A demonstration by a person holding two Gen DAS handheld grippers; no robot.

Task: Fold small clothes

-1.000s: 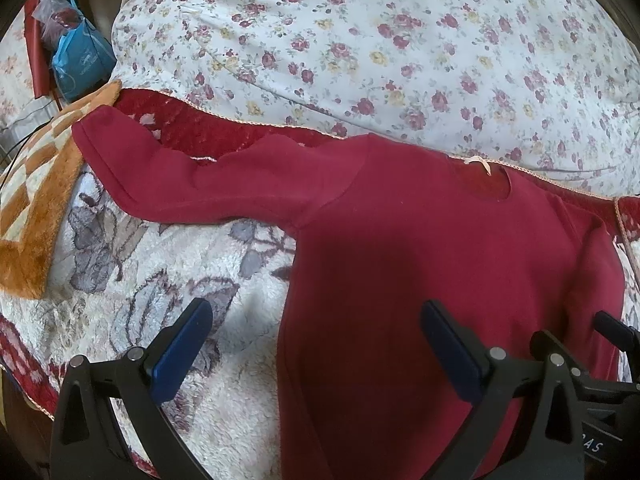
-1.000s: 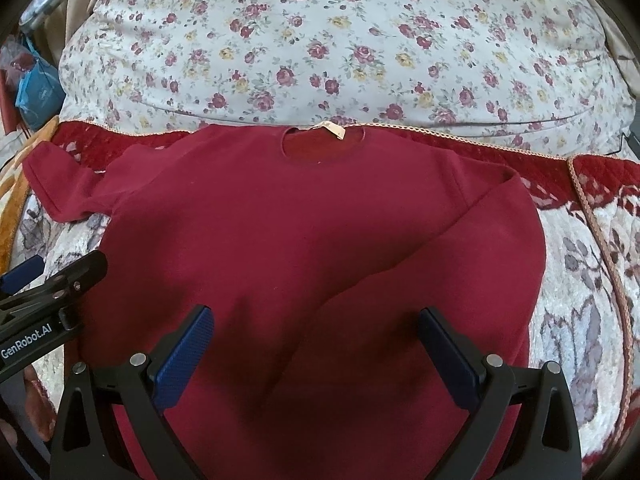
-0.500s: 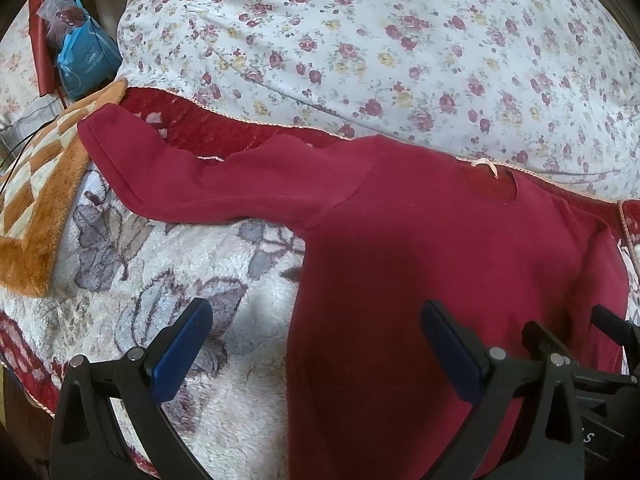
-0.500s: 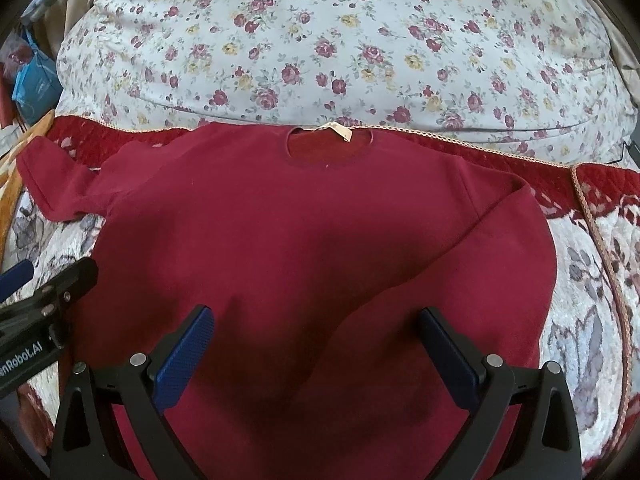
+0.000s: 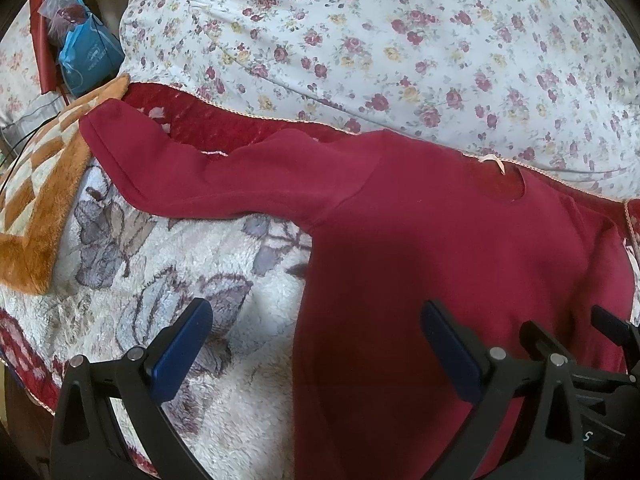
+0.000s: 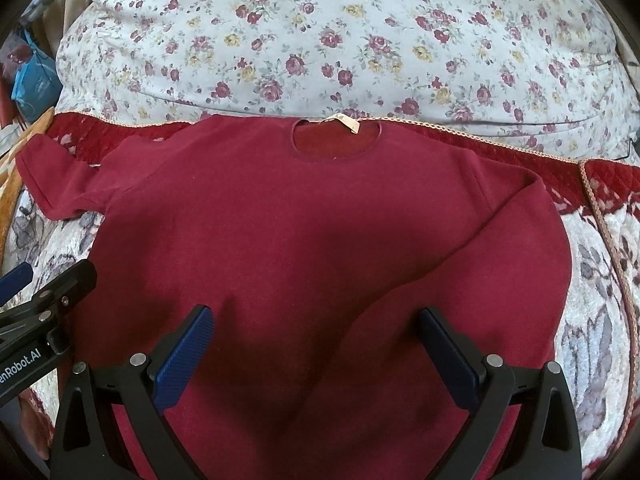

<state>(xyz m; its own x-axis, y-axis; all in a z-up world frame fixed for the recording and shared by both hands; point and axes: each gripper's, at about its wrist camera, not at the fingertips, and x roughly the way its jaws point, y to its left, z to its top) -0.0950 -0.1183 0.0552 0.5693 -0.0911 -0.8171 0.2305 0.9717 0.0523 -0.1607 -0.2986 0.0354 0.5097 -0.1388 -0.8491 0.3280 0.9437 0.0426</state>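
Observation:
A dark red long-sleeved top [image 6: 280, 232] lies flat on the bed, neck hole with a pale label [image 6: 346, 122] at the far side. Its right sleeve [image 6: 500, 248] is folded in over the body. Its left sleeve [image 5: 208, 172] stretches out to the left. My left gripper [image 5: 316, 344] is open and empty above the top's left edge. My right gripper [image 6: 316, 344] is open and empty above the lower body of the top. The left gripper also shows at the left edge of the right wrist view [image 6: 44, 300].
A large floral pillow [image 6: 340, 40] lies behind the top. The bed carries a fleecy leaf-patterned blanket [image 5: 168, 272] with a red border. An orange checked blanket [image 5: 36, 200] and a blue bag [image 5: 88, 56] are at the far left.
Both grippers have drifted slightly; the top sits a little lower and further right in the left wrist view. The top itself has not moved and both grippers stay open.

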